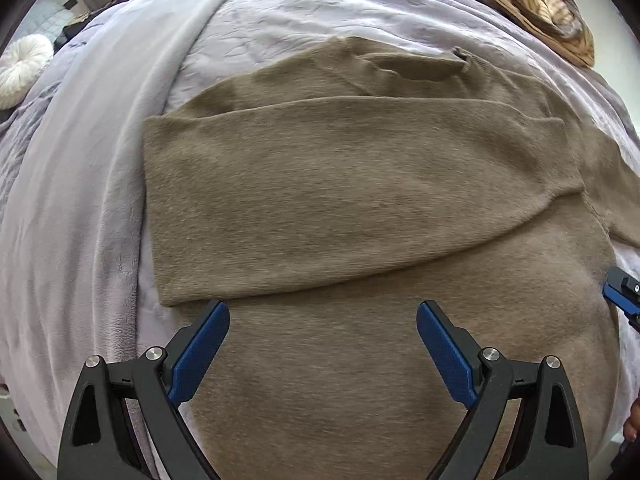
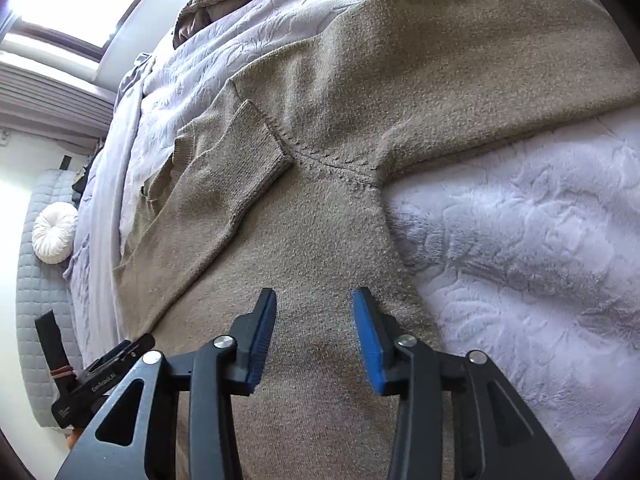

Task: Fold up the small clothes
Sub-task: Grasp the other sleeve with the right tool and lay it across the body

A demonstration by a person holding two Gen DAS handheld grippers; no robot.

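Observation:
A taupe knit sweater (image 1: 360,208) lies flat on a pale lilac bedspread (image 1: 100,160). One sleeve (image 1: 304,184) is folded across its chest; the neckline (image 1: 416,66) is at the far side. My left gripper (image 1: 323,312) is wide open and empty, just above the sweater's lower body. In the right wrist view the sweater (image 2: 320,208) fills the middle, with the folded sleeve's cuff (image 2: 264,136) and the other sleeve (image 2: 500,60) stretched out to the right. My right gripper (image 2: 314,300) is open above the body near the armpit seam. Its tip also shows in the left wrist view (image 1: 622,292).
A brown striped garment (image 1: 532,4) lies crumpled at the far end of the bed. A round white cushion (image 2: 54,236) sits on a grey quilted seat (image 2: 36,320) left of the bed. The left gripper's body (image 2: 96,380) shows at the lower left.

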